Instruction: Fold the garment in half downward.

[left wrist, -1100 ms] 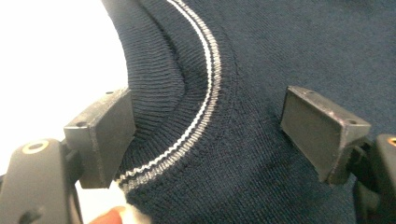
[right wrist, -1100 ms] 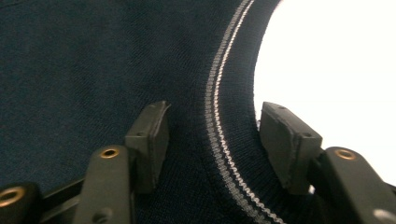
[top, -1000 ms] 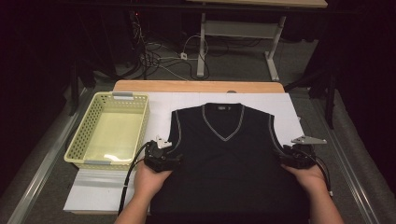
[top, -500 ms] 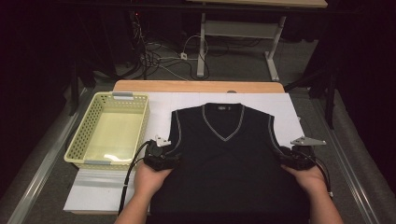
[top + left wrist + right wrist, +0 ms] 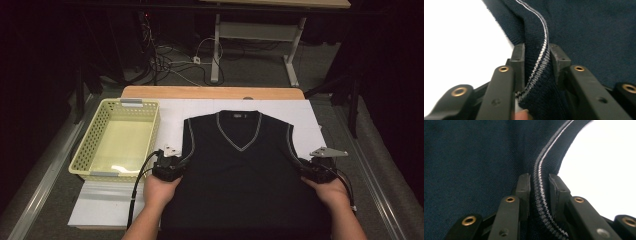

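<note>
A dark navy sleeveless V-neck vest with grey-striped trim lies flat, front up, on a white sheet. My left gripper sits at the bottom of the vest's left armhole. Its jaws have just been closing, and in the left gripper view the striped armhole edge is pinched between the pads of that gripper. My right gripper is at the right armhole. Its jaws have also just been closing, and the right gripper now squeezes the striped edge.
A pale yellow perforated basket stands left of the vest, close to my left gripper. The wooden table edge runs behind the sheet. Cables and desk legs lie on the floor beyond.
Neither hand has shifted. In the high view the vest and the basket lie as before, and the jaws' closing is too small to make out there.
</note>
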Tool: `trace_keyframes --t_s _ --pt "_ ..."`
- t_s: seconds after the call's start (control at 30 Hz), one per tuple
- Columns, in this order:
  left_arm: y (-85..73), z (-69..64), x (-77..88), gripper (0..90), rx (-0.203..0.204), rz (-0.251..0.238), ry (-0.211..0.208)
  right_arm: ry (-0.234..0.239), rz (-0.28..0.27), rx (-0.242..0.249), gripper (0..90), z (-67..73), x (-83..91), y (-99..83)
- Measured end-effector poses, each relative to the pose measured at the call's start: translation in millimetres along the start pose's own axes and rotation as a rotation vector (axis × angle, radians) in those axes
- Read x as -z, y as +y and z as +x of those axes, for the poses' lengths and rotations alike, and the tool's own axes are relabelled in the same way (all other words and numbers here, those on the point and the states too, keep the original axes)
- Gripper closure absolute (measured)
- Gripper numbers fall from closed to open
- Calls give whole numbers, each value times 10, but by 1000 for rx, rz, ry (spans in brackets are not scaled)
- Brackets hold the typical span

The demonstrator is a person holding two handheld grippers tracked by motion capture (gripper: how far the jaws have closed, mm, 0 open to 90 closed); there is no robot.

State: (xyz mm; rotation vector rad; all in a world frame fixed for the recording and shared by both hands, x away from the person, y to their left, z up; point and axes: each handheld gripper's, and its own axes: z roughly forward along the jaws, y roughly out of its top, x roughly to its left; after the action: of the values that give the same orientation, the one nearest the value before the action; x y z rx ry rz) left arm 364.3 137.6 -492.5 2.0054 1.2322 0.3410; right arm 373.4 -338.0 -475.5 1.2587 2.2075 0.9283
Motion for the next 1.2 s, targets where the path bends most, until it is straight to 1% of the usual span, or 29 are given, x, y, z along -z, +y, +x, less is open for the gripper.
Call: trace_keyframes --t_s 0.1,0.17,0.3,0.4,0.47,0.5,0.53,0.57,0.63,0.7,0.73,0.8,0.83,0.87,0.93,1.0,1.13,1.2 --pt "0 3 -1 751 -5 -1 -14 0 -3 20 762 11 1 -1" --pt "-2 0 0 764 -8 -2 -17 2 -3 21 768 11 0 -1" --pt "-6 -19 2 773 -24 -3 -10 -2 -3 26 774 21 3 -2" --pt "-7 -24 4 779 -31 -3 -14 0 -3 28 777 18 2 -1" --pt "-9 -37 4 779 -41 -4 -6 0 -4 30 781 19 4 -1" --pt "-8 -49 3 780 -53 -4 -1 -6 -5 34 782 28 5 -1" --pt "-5 -46 4 780 -54 -2 -5 -13 -6 43 783 41 8 0" --pt "-4 -37 4 780 -45 -3 -13 -21 -9 57 784 52 14 1" --pt "-3 -32 17 781 -48 -14 -23 -39 -27 79 787 70 34 -2" --pt "1 -43 52 782 -63 -42 -28 -44 -51 79 788 83 70 -5" --pt "6 -47 79 782 -67 -60 -29 -45 -63 79 788 86 93 -4" --pt "24 -57 143 781 -61 -99 -39 -49 -82 78 788 81 157 7" --pt "35 -67 177 781 -64 -112 -40 -44 -95 67 788 74 194 15" --pt "45 -80 214 781 -75 -122 -41 -39 -108 60 788 67 234 24" --pt "59 -112 291 781 -90 -147 -49 -42 -129 66 788 76 323 44" --pt "63 -139 357 781 -107 -159 -53 -46 -152 82 788 95 421 64" --pt "53 -155 521 780 -123 -181 -72 -43 -181 109 788 160 621 56" --pt "37 -194 627 780 -151 -200 -81 -47 -199 117 788 197 720 30"
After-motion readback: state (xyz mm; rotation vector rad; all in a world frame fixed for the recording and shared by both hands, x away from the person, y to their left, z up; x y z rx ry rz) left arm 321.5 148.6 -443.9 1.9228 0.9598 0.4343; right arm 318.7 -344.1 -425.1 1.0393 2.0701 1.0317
